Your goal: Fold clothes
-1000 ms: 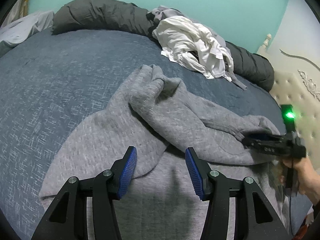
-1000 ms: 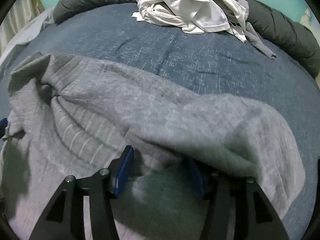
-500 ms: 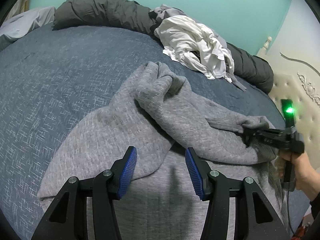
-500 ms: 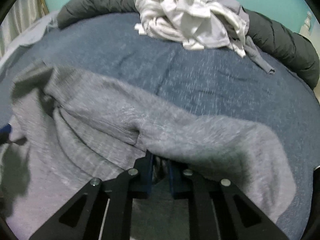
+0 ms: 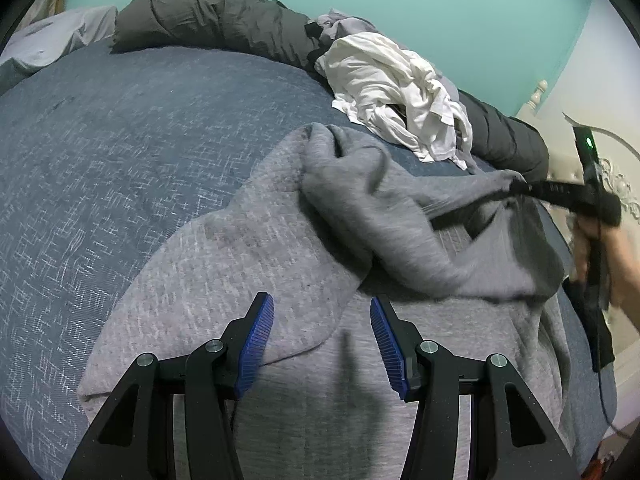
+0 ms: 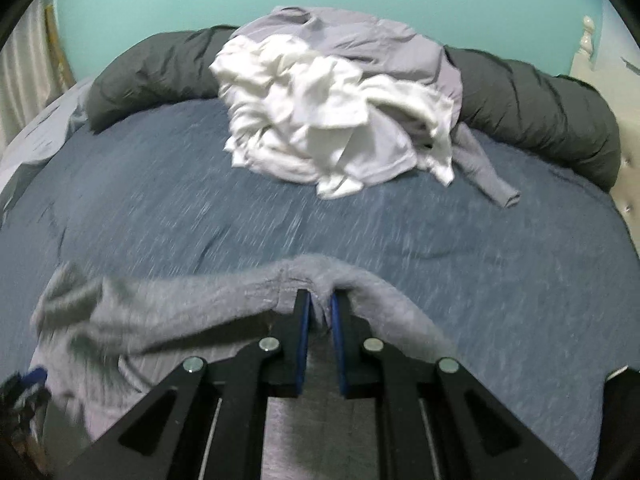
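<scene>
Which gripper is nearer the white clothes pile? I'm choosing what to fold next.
Right. The right gripper, shut on the grey sweater, is lifted toward the white clothes pile; the left gripper hangs open farther back.

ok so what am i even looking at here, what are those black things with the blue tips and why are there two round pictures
Those are hand-held tongs, one in each of a person's hands, not a robot arm. Each carries a fisheye camera looking forward along its fingers, hence two round pictures.

In the left camera's picture, the left tongs are open over a grey sweatshirt spread on a bed with a blue bedspread. At the right edge you see the person's hand gripping the other tool.

In the right camera's picture, the right tongs are shut on a fold of that sweatshirt, lifting it.

Further back lies a pile of white clothes on a lilac garment, against a dark grey rolled duvet.
</scene>
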Demonstrator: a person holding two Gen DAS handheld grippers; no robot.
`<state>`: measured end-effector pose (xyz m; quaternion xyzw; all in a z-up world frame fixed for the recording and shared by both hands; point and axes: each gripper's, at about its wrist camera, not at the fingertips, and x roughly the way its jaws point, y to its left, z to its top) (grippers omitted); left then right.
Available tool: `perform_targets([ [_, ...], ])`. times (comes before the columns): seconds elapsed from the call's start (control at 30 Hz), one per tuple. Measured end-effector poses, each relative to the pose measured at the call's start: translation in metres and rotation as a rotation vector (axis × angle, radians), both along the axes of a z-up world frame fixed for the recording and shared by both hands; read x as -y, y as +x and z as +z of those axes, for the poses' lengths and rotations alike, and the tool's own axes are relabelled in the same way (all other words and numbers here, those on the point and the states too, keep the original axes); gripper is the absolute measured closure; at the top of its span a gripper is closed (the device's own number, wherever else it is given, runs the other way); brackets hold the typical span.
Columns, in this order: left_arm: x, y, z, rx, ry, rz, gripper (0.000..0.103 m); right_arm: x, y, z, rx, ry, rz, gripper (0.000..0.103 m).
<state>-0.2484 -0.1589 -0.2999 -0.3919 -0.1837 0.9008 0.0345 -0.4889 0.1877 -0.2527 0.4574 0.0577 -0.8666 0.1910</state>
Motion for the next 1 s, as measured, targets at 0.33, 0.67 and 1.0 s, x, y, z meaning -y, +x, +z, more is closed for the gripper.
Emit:
perform_targets([
  [0.33,0.003,-0.003,-0.006,0.016,-0.003,0.003,0.048,-0.020,-0.048,0.011,-0.011,-0.091,-0.157,0.084],
  [0.67,-0.001,-0.002,-0.005,0.018,-0.006,-0.004,0.048,-0.044,0.066,-0.006,-0.030,-0.233,-0.063,0.065],
  [1.0,-0.006,-0.003,-0.005,0.023,-0.012,-0.005,0.048,-0.065,0.196,-0.041,0.031,-0.307,-0.036,0.059],
])
